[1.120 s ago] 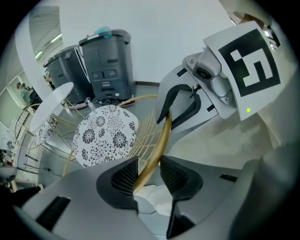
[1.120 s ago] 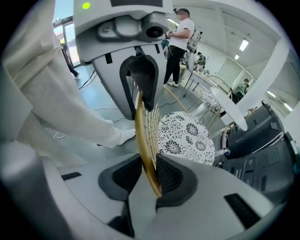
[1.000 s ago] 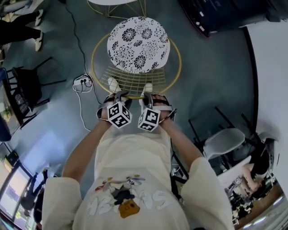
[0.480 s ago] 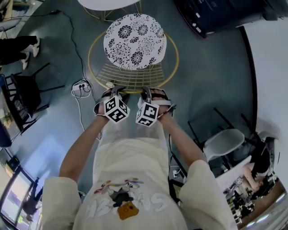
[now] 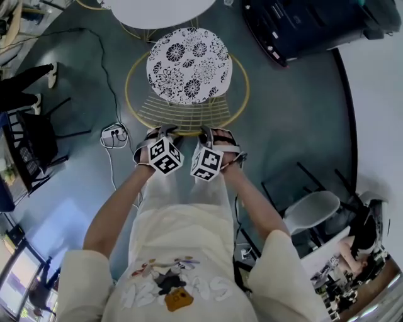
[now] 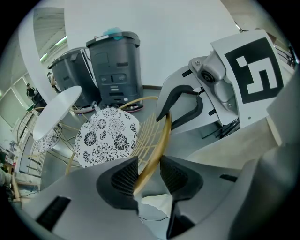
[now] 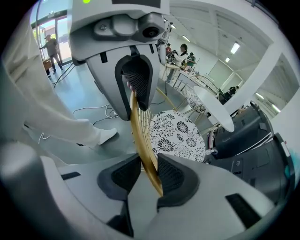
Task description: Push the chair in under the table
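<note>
Head view | floral-cushion chair (image 5: 186, 112): 1 | round white table (image 5: 160, 11): 1

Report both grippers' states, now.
Left gripper: open, chair rim loose between its jaws.
Right gripper: open, jaws have just been opening, same rim between them, unclamped.
</note>
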The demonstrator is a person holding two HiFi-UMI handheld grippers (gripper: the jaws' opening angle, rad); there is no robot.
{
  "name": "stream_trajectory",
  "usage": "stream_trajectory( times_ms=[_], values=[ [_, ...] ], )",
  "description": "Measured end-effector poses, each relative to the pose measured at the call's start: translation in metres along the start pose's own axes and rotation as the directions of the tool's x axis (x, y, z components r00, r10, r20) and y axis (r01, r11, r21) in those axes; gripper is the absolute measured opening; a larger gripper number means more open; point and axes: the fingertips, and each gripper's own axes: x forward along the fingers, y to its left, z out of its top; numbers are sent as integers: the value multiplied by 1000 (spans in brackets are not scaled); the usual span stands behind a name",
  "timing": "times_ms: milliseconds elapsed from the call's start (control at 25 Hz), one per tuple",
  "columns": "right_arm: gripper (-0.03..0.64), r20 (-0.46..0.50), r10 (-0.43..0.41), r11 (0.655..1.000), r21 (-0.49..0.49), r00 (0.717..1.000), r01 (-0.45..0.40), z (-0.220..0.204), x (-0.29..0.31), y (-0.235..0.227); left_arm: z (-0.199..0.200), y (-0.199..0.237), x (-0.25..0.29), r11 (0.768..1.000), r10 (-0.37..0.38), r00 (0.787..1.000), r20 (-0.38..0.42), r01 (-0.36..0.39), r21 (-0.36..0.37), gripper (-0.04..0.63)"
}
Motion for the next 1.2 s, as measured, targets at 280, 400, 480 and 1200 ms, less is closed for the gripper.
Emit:
stream_trajectory(
  times_ms=[280,400,480,1200],
  values=[
    [107,1,-24,1000,4,1000,24,-6,-6,2,3,-9,-1,1000,21,1000,11,-21,-7,146],
    [107,0,-33,999,7,999,33,-3,-3,-4,4,-1,-1,1000,22,1000,14,-21,-11,147],
    [109,-5,-37,999,8,999,37,-3,-2,-4,3,-2,-1,1000,23,1000,19,-23,-9,147],
    [112,64,-47,997,57,997,43,11,-29,2,4,-7,-4,1000,5,999,39,-5,2,146]
  ],
)
